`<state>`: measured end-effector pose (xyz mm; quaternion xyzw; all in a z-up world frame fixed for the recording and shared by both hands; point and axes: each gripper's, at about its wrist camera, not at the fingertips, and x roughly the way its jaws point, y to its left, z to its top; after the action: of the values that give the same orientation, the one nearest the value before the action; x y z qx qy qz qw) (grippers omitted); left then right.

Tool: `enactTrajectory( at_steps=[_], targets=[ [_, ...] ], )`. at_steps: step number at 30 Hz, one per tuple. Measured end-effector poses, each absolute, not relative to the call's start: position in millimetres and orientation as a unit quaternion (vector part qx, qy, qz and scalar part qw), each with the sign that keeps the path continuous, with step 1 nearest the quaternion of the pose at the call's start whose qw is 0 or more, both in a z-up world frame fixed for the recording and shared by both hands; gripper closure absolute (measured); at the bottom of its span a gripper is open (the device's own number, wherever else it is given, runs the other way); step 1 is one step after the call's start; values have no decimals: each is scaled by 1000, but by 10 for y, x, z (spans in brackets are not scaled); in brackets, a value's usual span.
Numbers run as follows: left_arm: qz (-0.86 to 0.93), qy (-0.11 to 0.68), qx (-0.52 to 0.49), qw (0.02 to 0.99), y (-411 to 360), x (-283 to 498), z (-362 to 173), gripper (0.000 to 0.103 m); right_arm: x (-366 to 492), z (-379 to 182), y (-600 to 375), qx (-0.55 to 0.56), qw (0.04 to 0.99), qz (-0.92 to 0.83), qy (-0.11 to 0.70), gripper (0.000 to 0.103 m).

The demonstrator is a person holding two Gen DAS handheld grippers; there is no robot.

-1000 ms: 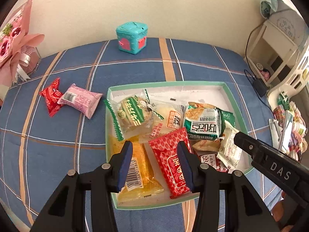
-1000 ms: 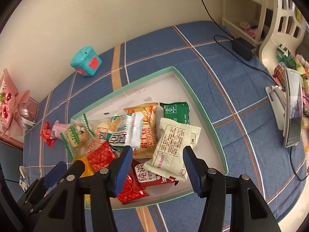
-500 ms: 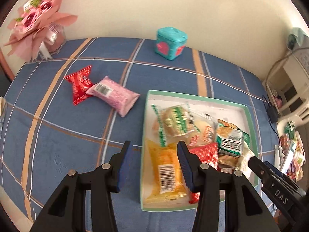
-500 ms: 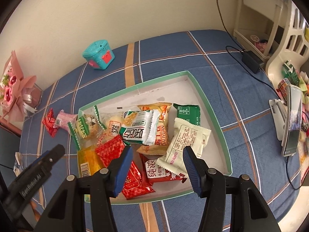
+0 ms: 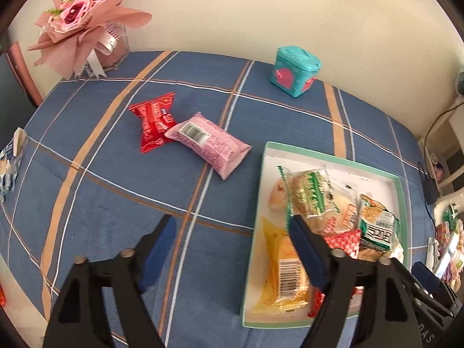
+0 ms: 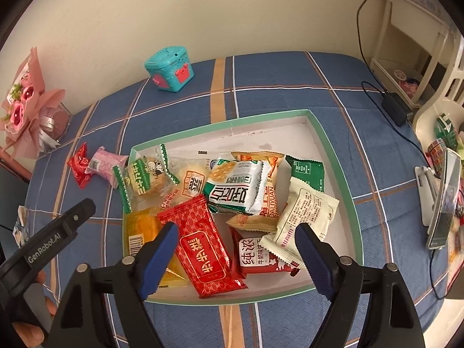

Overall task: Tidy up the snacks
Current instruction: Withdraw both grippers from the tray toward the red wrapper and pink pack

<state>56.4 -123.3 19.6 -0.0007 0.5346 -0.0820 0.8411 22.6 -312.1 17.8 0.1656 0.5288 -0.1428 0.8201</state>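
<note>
The left gripper [image 5: 232,246] hangs with its jaws spread wide and nothing between the pads; they have just been opening. One blue pad is over the bare blue plaid cloth of the surface [image 5: 116,203], the other over the near left edge of the green-rimmed box [image 5: 262,174], above a yellow packet [image 5: 285,264] with a barcode.

The right gripper [image 6: 235,258] is likewise spread and empty, its jaws also having just been opening. It hovers over the near side of the same box [image 6: 333,150], above a red patterned packet [image 6: 200,240] and a red and white packet [image 6: 258,256], with a cream packet [image 6: 304,217] by its right pad. Further in lie a white and green packet [image 6: 237,188], an orange-printed packet [image 6: 268,203], a dark green packet [image 6: 307,171] and a clear wrapper with green edges [image 6: 145,177].

Outside the box, toward the left edge of the surface, a pink packet [image 5: 208,142] lies touching a red packet [image 5: 153,119]. A teal toy box [image 5: 294,71] stands near the far edge, and a pink flower bouquet [image 5: 84,20] at the far left corner. A phone on a stand [image 6: 443,203] sits at the right edge.
</note>
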Motion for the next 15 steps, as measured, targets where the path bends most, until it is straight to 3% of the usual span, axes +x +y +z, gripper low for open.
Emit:
enactTrajectory(
  at_steps=[5, 8, 11, 15],
  targets=[
    [-62, 543, -9, 837, -1139, 614, 124, 19, 246, 170, -3078, 155, 823, -141, 528, 1],
    [-51, 540, -12, 840, -1084, 632, 122, 18, 254, 180, -3061, 149, 825, -142, 526, 1],
    [-43, 533, -14, 845, -1041, 641, 138, 8, 261, 173, -3052, 147, 825, -141, 527, 0],
    [-34, 521, -16, 853, -982, 664, 157, 7, 272, 165, -3034, 142, 828, -136, 525, 0]
  ],
)
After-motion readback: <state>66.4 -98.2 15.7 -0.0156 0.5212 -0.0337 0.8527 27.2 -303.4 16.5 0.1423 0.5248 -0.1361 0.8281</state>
